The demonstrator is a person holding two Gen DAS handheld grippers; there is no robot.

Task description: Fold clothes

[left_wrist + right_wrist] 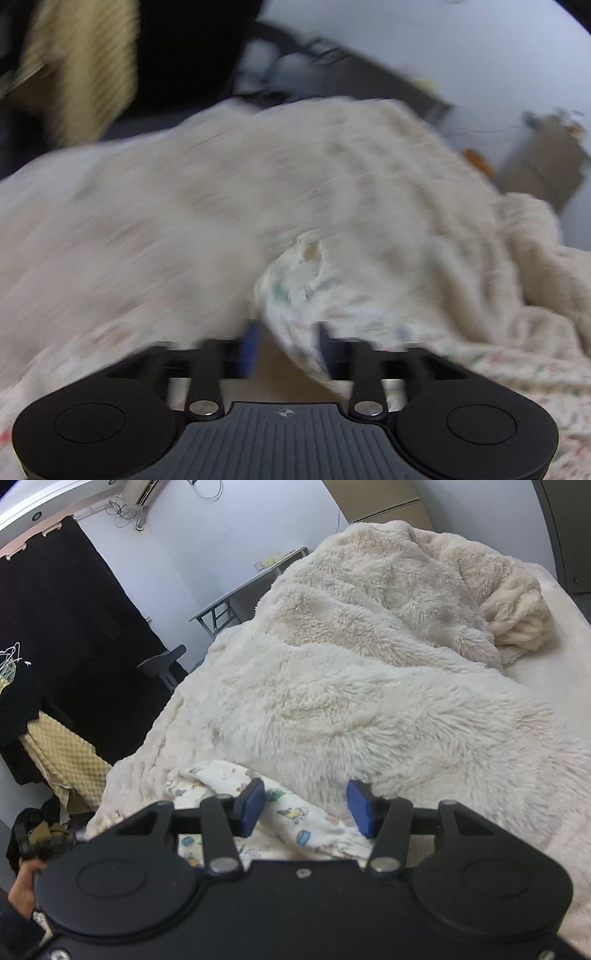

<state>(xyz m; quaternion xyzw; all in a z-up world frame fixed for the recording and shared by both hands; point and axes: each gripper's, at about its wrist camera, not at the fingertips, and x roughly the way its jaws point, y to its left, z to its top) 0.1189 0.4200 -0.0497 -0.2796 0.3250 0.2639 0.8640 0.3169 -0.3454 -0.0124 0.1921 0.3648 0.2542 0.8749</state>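
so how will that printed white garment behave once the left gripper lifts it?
Likely floppy: the printed garment already drapes and bunches between the left gripper fingers. Probably light, since the cloth looks thin beside the fluffy blanket. It may drag on that pile.

No readable text, label, brand or number shows in either wrist view.

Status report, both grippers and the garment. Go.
Left gripper: view blurred, printed garment between the fingers, grip unconfirmed. Right gripper: open, over the garment, not gripping. Fluffy cream blanket bunched right behind it.
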